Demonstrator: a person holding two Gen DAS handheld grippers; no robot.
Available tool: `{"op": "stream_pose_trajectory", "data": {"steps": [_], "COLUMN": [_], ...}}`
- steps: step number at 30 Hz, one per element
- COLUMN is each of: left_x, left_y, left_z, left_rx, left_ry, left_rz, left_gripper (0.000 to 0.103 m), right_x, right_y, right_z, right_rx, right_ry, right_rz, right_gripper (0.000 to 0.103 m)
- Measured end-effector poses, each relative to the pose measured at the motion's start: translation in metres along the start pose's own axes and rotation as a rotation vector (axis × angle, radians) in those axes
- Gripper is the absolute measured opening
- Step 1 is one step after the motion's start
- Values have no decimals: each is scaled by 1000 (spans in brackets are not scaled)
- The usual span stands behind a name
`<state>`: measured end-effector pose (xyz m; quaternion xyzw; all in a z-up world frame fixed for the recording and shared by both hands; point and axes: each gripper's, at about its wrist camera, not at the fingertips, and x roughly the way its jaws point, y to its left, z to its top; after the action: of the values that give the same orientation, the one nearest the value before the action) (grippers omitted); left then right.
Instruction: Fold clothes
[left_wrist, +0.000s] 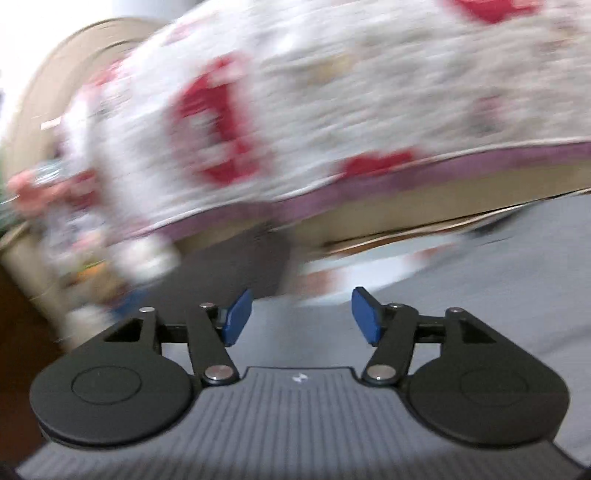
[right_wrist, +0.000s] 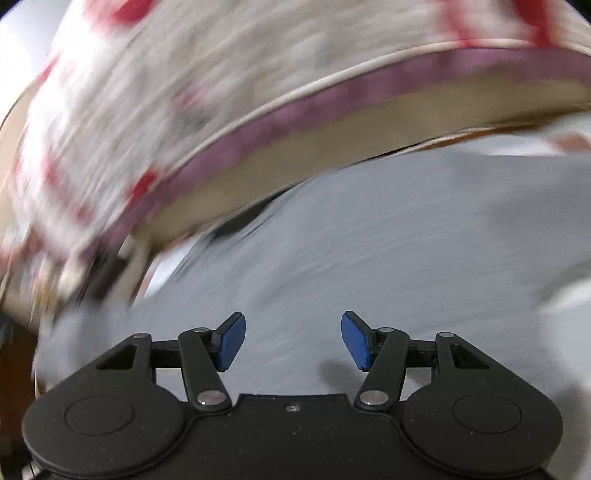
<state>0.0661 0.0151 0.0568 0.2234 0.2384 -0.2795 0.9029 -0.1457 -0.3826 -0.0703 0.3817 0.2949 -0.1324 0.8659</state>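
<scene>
Both views are smeared by motion. A grey garment (right_wrist: 369, 240) lies spread below a bed, and fills the lower half of the right wrist view. In the left wrist view the same grey garment (left_wrist: 509, 288) shows at the right. My left gripper (left_wrist: 301, 314) hangs above it with its blue pads apart and nothing between them. My right gripper (right_wrist: 293, 338) is open over the grey cloth, its pads holding nothing.
A bed with a white and red patterned cover (left_wrist: 314, 92) edged in purple (left_wrist: 406, 173) runs across the top; the patterned cover (right_wrist: 166, 92) also shows in the right wrist view. A beige bed base (left_wrist: 424, 214) lies below it. Blurred clutter (left_wrist: 74, 240) sits at the left.
</scene>
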Motion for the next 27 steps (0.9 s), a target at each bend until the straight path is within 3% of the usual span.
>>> {"op": "stream_pose_trajectory", "data": {"steps": [5,10,17,21,26,27], "left_x": [65,115,161,169,171,171], "left_y": [-133,-243,-296,-293,-284,-282], "left_z": [21,19,4,4,5,5], "left_rx": [-3,52,64,30,1,-2], "left_ry": [115,215,318,315,302,296], "left_rz": [-447,-640,-693,-707,-733,-734], "left_gripper": [61,52,46,46,46,46], "right_x": [-50,-86,-95,-87,-60,-55], "right_y": [-93,-170,-216,-227,-246,-249], "right_z": [1,-10,-1,14,41,46], "right_rx": [192,376,446,496,565,571], "right_ry": [-150,-242,-308,-369,-413,-432], "right_rz": [-168,-244,-254,-160,-218,-237], "right_gripper": [63,63,64,69,70,66]}}
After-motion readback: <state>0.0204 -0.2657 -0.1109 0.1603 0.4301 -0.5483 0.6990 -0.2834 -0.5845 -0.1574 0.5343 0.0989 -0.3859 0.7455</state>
